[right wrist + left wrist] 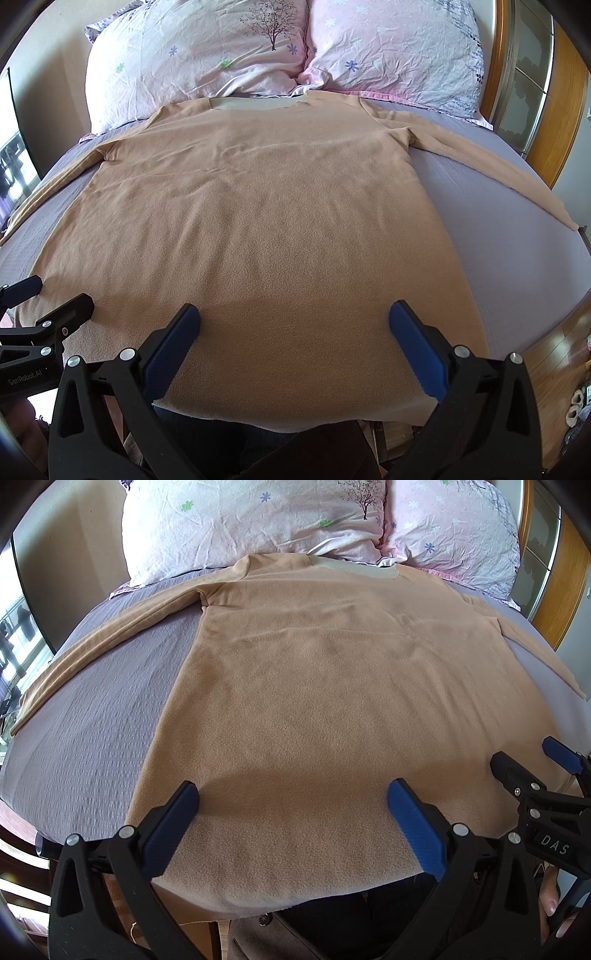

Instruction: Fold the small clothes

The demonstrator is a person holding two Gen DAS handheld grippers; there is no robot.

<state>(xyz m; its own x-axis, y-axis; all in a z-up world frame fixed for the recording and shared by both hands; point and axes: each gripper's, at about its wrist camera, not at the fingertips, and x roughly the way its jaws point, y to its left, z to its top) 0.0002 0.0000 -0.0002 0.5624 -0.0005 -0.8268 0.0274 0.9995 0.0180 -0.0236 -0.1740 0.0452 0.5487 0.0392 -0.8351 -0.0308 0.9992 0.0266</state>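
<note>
A tan long-sleeved fleece top (332,686) lies flat on the bed, collar far, hem at the near edge, both sleeves spread out to the sides. It also fills the right wrist view (266,206). My left gripper (293,797) is open, its blue pads hovering over the hem on the left half. My right gripper (294,317) is open over the hem on the right half. Each gripper shows at the edge of the other's view: the right gripper (532,771) and the left gripper (48,295). Neither holds cloth.
The top lies on a grey-purple bedsheet (103,716). Two flowered pillows (251,520) (458,531) lean at the head of the bed. A wooden bed frame (561,110) stands at the right. Wooden floor (554,362) shows past the bed's near right corner.
</note>
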